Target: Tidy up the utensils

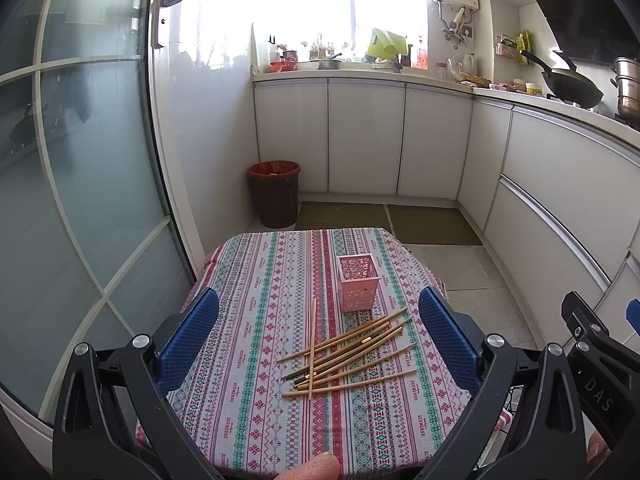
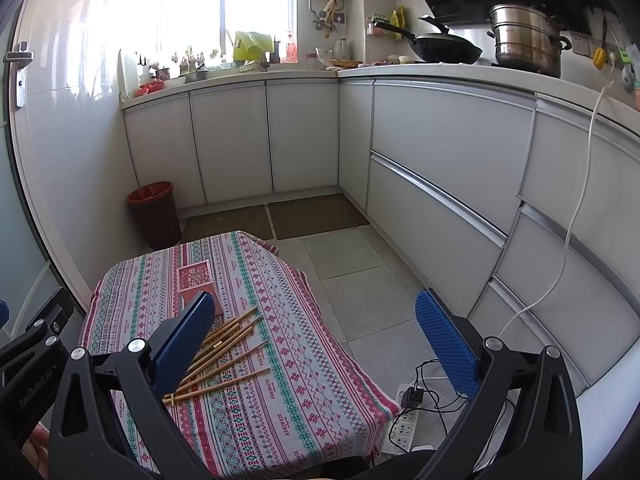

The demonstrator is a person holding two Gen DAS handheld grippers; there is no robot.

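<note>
Thin wooden chopsticks [image 1: 346,356] all loose in pile, lower centre; pink perforated plastic holder [image 1: 357,282] above, looks empty; left gripper [image 1: 320,350], right gripper [image 2: 316,346] wide, holding nothing; nothing sorted yet

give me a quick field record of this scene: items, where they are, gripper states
surface: small table under patterned tablecloth
chopsticks: loose pile of chopsticks lying flat, crossing each other
holder: pink holder upright, just beyond the pile, nothing visible in it
left gripper: left gripper open, above the pile, holding nothing
right gripper: right gripper open, over the table's right edge, holding nothing
</note>
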